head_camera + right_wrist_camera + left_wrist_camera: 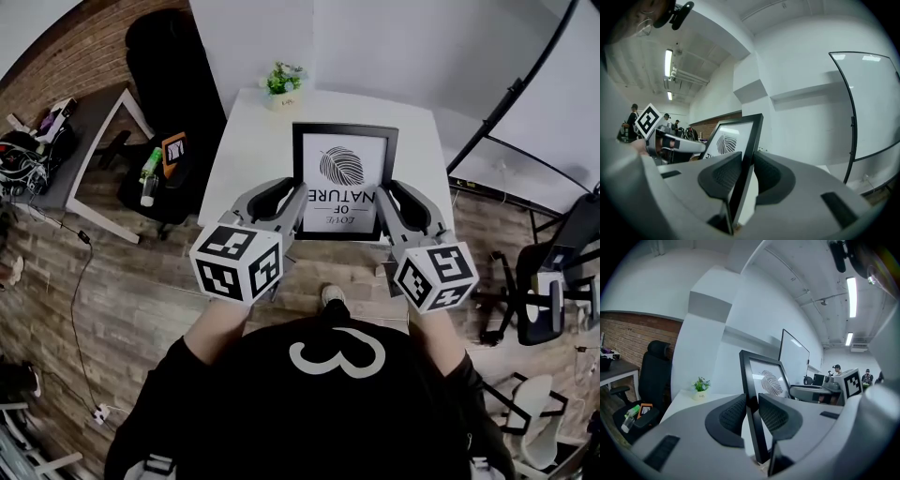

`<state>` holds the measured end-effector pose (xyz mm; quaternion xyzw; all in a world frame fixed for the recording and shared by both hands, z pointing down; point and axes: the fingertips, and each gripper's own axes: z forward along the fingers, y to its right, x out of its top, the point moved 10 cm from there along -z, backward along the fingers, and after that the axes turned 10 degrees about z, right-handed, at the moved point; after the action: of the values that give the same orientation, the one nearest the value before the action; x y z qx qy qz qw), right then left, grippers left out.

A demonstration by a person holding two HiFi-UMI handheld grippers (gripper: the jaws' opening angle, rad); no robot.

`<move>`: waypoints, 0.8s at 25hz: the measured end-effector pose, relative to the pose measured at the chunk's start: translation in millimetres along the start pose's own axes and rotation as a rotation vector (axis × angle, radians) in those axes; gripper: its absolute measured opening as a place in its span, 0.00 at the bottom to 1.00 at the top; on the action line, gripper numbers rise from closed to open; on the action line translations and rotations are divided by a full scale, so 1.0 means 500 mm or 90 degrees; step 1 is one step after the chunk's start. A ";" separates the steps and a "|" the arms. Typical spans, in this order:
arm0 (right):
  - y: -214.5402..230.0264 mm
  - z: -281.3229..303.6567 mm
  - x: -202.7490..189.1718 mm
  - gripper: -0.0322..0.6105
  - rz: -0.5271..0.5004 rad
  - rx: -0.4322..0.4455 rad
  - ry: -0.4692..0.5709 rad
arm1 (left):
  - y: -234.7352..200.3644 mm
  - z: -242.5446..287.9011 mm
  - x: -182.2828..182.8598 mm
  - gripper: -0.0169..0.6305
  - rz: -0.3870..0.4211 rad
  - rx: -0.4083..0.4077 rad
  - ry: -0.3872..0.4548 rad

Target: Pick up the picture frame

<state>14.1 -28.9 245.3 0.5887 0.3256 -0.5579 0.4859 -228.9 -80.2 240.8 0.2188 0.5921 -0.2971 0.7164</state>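
Observation:
The picture frame has a black border around a white print of a leaf with lettering. I hold it by its two side bars over the near part of the white table. My left gripper is shut on its left bar. In the left gripper view, the left gripper has its ribbed pads on both faces of the picture frame. My right gripper is shut on the right bar. The right gripper view shows the right gripper clamping the edge of the picture frame.
A small potted plant stands at the table's far edge. A black office chair with a bottle on its seat is at the left, beside a desk. A black stand and chairs are at the right.

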 end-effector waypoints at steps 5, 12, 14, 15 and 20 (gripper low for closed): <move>0.000 -0.013 -0.007 0.20 0.006 -0.008 0.005 | 0.005 0.002 -0.005 0.17 -0.001 -0.011 0.001; 0.000 -0.033 -0.008 0.20 0.006 -0.028 0.009 | 0.015 0.005 -0.005 0.17 0.002 -0.032 0.002; 0.002 -0.029 -0.006 0.20 0.007 -0.032 0.006 | 0.011 0.011 -0.003 0.17 -0.001 -0.036 0.001; 0.002 -0.033 -0.006 0.20 0.008 -0.033 0.005 | 0.014 0.010 -0.004 0.17 -0.002 -0.037 0.001; -0.007 -0.064 -0.014 0.20 0.005 -0.039 0.008 | 0.035 -0.005 -0.014 0.17 -0.002 -0.044 0.003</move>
<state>20.6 3.2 248.2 0.5783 0.3433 -0.5423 0.5036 -219.6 -64.6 246.3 0.1937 0.6038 -0.2769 0.7220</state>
